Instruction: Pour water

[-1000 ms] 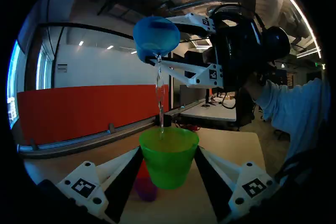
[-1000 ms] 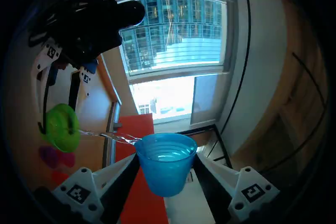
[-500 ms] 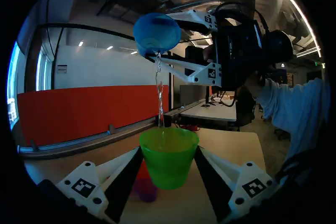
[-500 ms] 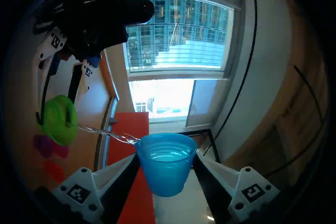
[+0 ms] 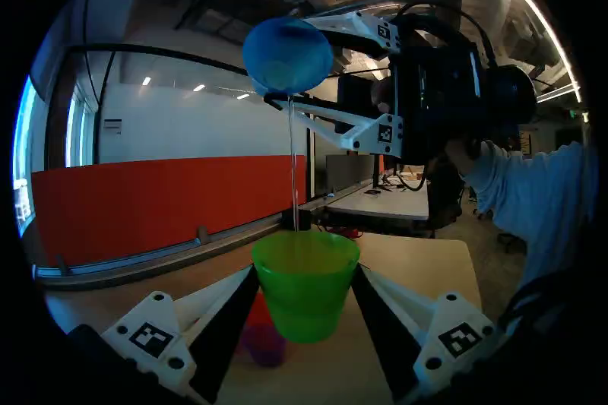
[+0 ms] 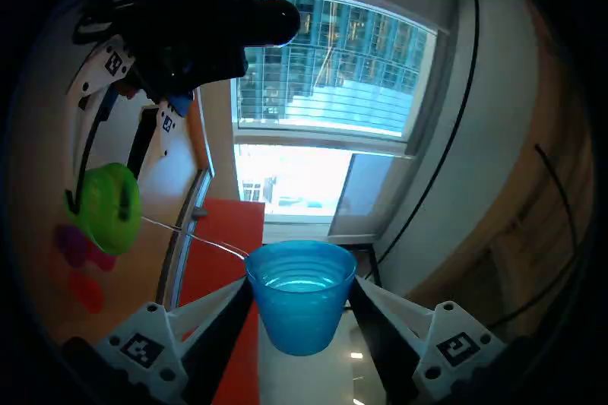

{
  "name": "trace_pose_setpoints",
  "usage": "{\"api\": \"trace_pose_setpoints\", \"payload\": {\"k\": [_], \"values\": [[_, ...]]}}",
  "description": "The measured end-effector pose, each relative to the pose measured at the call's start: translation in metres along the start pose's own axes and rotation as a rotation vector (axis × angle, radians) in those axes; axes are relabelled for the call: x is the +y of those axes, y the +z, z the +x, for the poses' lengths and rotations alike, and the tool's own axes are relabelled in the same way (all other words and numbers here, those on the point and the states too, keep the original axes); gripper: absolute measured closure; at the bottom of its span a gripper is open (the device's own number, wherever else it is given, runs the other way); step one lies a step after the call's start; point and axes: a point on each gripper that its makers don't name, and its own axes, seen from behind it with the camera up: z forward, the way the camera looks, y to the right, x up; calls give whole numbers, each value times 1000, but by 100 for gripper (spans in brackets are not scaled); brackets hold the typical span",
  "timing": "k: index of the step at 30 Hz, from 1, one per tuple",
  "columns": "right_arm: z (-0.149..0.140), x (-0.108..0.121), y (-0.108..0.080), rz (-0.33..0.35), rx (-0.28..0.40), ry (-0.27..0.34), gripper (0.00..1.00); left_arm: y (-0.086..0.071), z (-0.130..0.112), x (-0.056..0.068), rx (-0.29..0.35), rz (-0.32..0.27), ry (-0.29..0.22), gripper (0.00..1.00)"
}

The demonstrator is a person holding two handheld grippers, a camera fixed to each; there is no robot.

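Observation:
My left gripper (image 5: 305, 300) is shut on a green cup (image 5: 305, 283), held upright above the wooden table (image 5: 410, 253). High above it my right gripper (image 5: 308, 63) is shut on a blue cup (image 5: 287, 55) tipped far over. A thin stream of water (image 5: 292, 166) falls from the blue cup's rim into the green cup. In the right gripper view the blue cup (image 6: 301, 295) sits between the fingers with a little water inside, and the thin stream (image 6: 194, 234) runs to the green cup (image 6: 112, 207) held by my left gripper (image 6: 106, 204).
Purple (image 5: 264, 343) and red cups stand on the table under the green cup; in the right gripper view they show as purple (image 6: 70, 244) and red (image 6: 85, 292) shapes. A person's sleeve (image 5: 532, 200) is at the right. An orange wall panel (image 5: 152, 204) runs behind the table.
The blue cup has tipped further and risen a little. The water stream has thinned from a thick twisting flow to a fine thread. The green cup has stayed still.

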Motion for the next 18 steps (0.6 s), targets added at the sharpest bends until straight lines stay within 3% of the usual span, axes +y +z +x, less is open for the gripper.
{"api": "trace_pose_setpoints", "payload": {"k": [11,18], "values": [[12,-2,1,-1,14,-69,12,1,-1,-2,6,3,-7,15],[12,-3,1,-7,15,-35,12,0,-1,-6,8,10,-10,15]]}}
